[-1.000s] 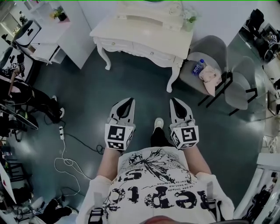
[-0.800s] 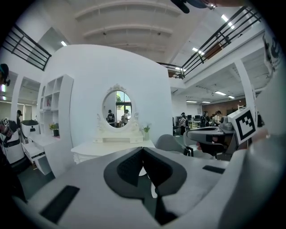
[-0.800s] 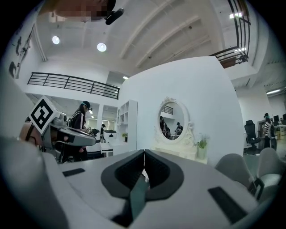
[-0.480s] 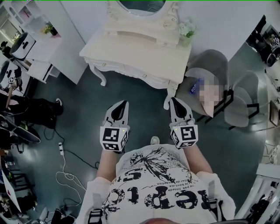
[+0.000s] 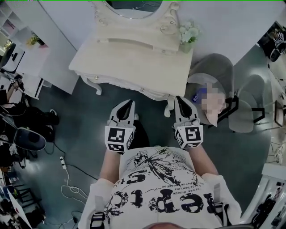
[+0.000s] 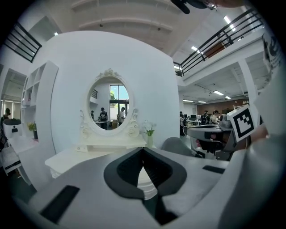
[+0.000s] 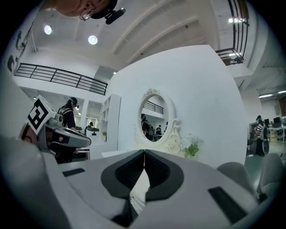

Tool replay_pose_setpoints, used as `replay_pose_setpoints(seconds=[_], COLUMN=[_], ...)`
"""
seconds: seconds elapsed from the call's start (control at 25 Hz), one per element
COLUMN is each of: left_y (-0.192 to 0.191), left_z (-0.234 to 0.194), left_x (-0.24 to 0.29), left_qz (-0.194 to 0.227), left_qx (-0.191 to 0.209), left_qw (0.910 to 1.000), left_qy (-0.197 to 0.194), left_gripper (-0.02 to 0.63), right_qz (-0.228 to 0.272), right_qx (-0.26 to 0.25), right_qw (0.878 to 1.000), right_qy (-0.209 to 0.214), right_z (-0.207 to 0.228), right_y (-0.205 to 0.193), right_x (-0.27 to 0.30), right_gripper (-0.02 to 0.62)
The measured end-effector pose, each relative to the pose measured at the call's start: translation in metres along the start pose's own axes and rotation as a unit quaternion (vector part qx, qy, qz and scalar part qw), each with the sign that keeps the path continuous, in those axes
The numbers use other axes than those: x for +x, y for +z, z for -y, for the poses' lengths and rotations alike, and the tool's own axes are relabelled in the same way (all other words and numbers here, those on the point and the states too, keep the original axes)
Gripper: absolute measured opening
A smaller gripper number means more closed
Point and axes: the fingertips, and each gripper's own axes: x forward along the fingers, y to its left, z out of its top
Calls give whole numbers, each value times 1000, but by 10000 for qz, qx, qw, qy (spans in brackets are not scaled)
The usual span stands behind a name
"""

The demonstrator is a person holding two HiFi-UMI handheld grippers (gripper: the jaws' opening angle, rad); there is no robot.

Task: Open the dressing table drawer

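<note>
The white dressing table point(image 5: 129, 53) with its oval mirror point(image 5: 134, 6) stands at the top of the head view. Its drawer front point(image 5: 134, 86), with small knobs, faces me. My left gripper point(image 5: 127, 103) hangs just short of that front edge, jaws shut and empty. My right gripper point(image 5: 180, 99) is level with the table's right front leg, also shut with nothing in it. In the left gripper view the shut left gripper point(image 6: 143, 150) points at the table top point(image 6: 71, 156) below the mirror point(image 6: 111, 105). The right gripper point(image 7: 144, 152) shows closed tips under the mirror point(image 7: 152, 118).
A vase of flowers point(image 5: 187, 33) stands on the table's right rear corner. A grey chair point(image 5: 214, 85) holding a bottle sits right of the table, with a second chair point(image 5: 250, 103) behind it. White shelving point(image 5: 35, 49) is at the left, cables point(image 5: 67, 165) on the floor.
The person has stepped forward, so both grippers moved together toward the dressing table, which now fills more of the head view. Both stayed shut.
</note>
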Motion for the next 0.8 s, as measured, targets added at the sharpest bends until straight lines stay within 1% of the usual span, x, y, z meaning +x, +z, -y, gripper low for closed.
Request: replay_pose_setpoints(seconds=[0.16, 0.36, 0.48, 0.6, 0.8], left_y=[9, 33, 46, 56, 51], left_z=[-42, -97, -132, -169, -205], left_x=[63, 138, 179, 222, 276], left_qz=[8, 31, -16, -17, -149], left_qx=[38, 153, 208, 263, 288], left_qw=[9996, 9969, 9933, 9901, 9810], left_qy=[-270, -774, -1137, -1378, -1915], left_gripper=[18, 18, 19, 18, 18], right_qz=[-76, -192, -304, -385, -660], right_qx=[12, 100, 181, 217, 566], right_qw=[9995, 9967, 9929, 9888, 9789], right_qy=[-320, -779, -1136, -1424, -1850], right_z=[19, 37, 45, 57, 71], right_y=[-4, 0, 1, -2, -24], right_x=[59, 136, 181, 230, 284], right_gripper=[18, 18, 18, 18, 18])
